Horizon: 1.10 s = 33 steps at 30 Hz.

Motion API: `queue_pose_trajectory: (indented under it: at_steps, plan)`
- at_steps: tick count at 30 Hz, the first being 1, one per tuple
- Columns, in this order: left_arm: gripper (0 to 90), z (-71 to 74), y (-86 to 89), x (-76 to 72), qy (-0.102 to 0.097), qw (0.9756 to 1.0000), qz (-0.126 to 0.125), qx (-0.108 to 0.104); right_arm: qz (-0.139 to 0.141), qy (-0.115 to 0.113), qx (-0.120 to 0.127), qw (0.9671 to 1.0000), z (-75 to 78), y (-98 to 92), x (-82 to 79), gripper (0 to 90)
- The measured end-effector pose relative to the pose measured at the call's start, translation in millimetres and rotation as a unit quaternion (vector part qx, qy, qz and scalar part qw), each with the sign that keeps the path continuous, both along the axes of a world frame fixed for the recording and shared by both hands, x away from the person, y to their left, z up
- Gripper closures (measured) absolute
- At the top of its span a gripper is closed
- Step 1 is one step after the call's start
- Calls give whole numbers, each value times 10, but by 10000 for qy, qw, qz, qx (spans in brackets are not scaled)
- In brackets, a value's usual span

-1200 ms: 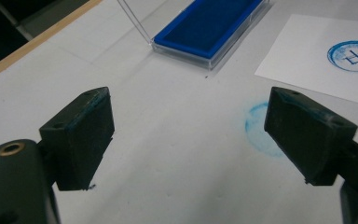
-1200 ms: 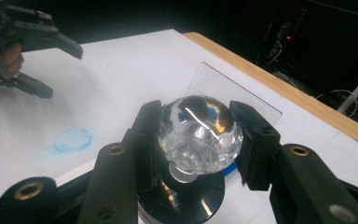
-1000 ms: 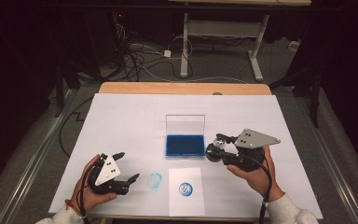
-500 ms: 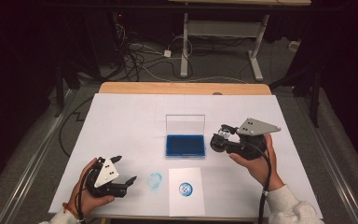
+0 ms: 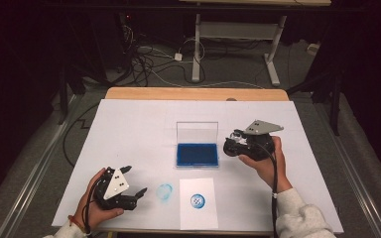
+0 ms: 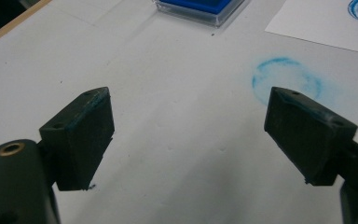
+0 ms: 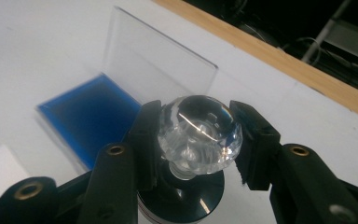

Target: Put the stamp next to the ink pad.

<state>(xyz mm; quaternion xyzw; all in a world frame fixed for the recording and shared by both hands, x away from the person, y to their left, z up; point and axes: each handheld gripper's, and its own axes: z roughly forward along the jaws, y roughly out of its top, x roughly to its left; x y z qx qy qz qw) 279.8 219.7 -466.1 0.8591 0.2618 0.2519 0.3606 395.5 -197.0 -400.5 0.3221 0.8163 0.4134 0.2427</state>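
Observation:
My right gripper (image 5: 234,141) (image 7: 198,135) is shut on a stamp: its clear glass knob (image 7: 199,133) sits between the jaws above a black round base (image 7: 182,196). It hovers just right of the open blue ink pad (image 5: 197,154) (image 7: 91,116), whose clear lid (image 5: 197,132) (image 7: 156,70) stands upright behind it. My left gripper (image 5: 134,182) (image 6: 189,133) rests open near the table's front left, nothing between its jaws. A blue ring smudge (image 5: 164,192) (image 6: 284,84) lies on the table just ahead of it. A white paper (image 5: 198,203) (image 6: 324,21) bears a blue round print (image 5: 197,200).
White sheeting (image 5: 129,134) covers the table, with a wooden edge (image 5: 193,93) at the far side. Cables and a desk frame (image 5: 228,44) lie on the dark floor beyond.
The right gripper has carried the stamp away from the front, farther up the table and lower, to beside the ink pad's right edge. The left gripper has stayed in place.

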Motion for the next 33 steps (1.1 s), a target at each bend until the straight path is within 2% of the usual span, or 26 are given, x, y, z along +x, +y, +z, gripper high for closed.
queue_pose_trajectory:
  at_steps: [5,8,11,24,33]
  plan:
    - [156,-6,3,7,24,10000,-5,1,-67,210,-45,9997,-165,20,95,570]
    - [156,-13,-8,12,38,10000,-13,24,-126,208,-313,9992,-267,55,126,570]
    - [156,-15,-18,9,45,10000,-31,47,-111,289,-376,9988,-333,65,146,570]
    - [156,-26,-20,16,91,9999,-51,66,-57,401,-422,9983,-387,83,142,570]
    - [156,-24,-23,11,90,9999,-70,78,-39,378,-507,9980,-433,92,141,569]
